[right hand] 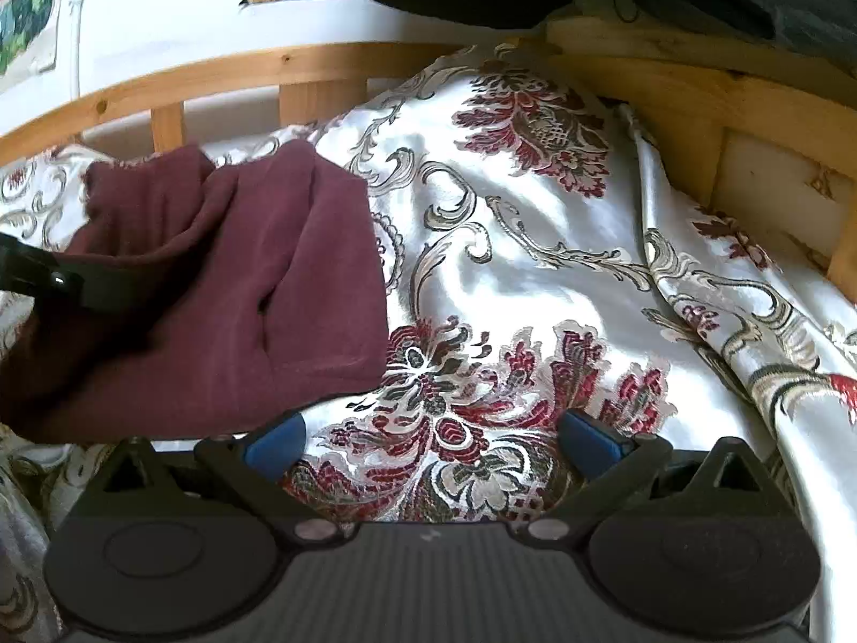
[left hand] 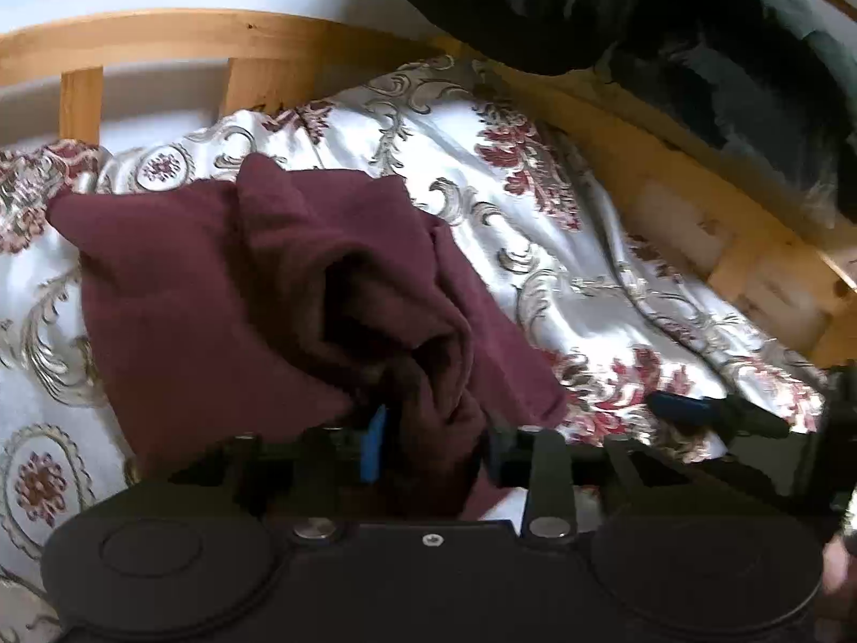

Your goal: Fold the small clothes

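Left claw half spread, bunched fold of the soft maroon knit garment sitting between the blue pads, can't tell if actually pinched or just let go. Right claw spread wide over bare bedspread, nothing in it. Garment lying crumpled on the shiny white satin bedspread with red floral pattern, near the left claw. Looks light, floppy, zero stiffness, probably sliding easily on that satin. Best grabbed at a hem corner, not mid-bunch. Pine bed frame behind.
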`<action>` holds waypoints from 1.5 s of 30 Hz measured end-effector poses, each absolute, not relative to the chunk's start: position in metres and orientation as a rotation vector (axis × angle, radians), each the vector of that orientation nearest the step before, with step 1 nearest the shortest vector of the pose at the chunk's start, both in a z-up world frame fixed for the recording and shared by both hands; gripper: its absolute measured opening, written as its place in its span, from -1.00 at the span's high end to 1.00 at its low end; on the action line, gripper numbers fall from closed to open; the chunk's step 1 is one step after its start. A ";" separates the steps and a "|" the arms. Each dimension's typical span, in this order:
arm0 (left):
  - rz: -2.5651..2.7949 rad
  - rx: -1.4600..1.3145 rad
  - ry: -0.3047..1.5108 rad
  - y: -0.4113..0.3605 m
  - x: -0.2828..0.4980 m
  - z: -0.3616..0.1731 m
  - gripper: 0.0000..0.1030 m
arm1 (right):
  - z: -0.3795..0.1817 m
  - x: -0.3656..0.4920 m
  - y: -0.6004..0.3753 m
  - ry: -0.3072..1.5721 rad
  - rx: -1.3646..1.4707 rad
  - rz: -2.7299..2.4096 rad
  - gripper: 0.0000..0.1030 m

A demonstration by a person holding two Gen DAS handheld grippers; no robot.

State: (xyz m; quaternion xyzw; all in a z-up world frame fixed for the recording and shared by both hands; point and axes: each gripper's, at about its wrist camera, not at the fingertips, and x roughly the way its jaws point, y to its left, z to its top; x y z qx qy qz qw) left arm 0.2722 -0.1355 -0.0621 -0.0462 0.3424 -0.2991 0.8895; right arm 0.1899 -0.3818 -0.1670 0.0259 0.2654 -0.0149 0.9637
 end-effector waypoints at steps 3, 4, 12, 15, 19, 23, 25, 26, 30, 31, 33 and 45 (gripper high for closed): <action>-0.638 -0.102 0.688 -0.132 0.261 -0.058 -0.43 | -0.167 0.190 -0.382 0.541 0.055 -0.035 -0.99; -0.630 -0.096 0.678 -0.131 0.255 -0.055 -0.50 | -0.166 0.190 -0.382 0.542 0.060 -0.037 -0.99; -0.572 0.031 0.668 -0.105 0.216 -0.054 -0.89 | -0.163 0.193 -0.379 0.546 0.064 -0.069 -0.99; -0.499 0.027 0.669 -0.095 0.207 -0.067 -0.91 | -0.156 0.195 -0.380 0.518 0.109 -0.079 -0.99; -0.483 0.079 0.669 -0.098 0.209 -0.076 -0.91 | -0.144 0.199 -0.378 0.494 0.145 -0.052 -0.99; -0.426 0.181 0.634 -0.107 0.215 -0.082 -0.97 | -0.136 0.202 -0.366 0.499 0.058 -0.040 -0.99; -0.433 0.201 0.623 -0.108 0.213 -0.085 -0.97 | -0.131 0.203 -0.360 0.493 0.030 -0.029 -0.99; -0.439 0.205 0.620 -0.108 0.212 -0.087 -0.97 | -0.128 0.203 -0.358 0.488 0.019 -0.022 -0.99; -0.452 0.236 0.605 -0.113 0.212 -0.091 -0.98 | -0.115 0.212 -0.347 0.467 -0.035 0.010 -0.99; -0.452 0.256 0.593 -0.114 0.212 -0.092 -0.98 | -0.111 0.215 -0.344 0.461 -0.053 0.027 -0.99; -0.443 0.293 0.577 -0.117 0.211 -0.094 -0.98 | -0.105 0.220 -0.338 0.449 -0.071 0.069 -0.99; -0.438 0.364 0.471 -0.117 0.206 -0.098 -0.96 | -0.077 0.299 -0.320 0.520 0.136 0.250 -0.70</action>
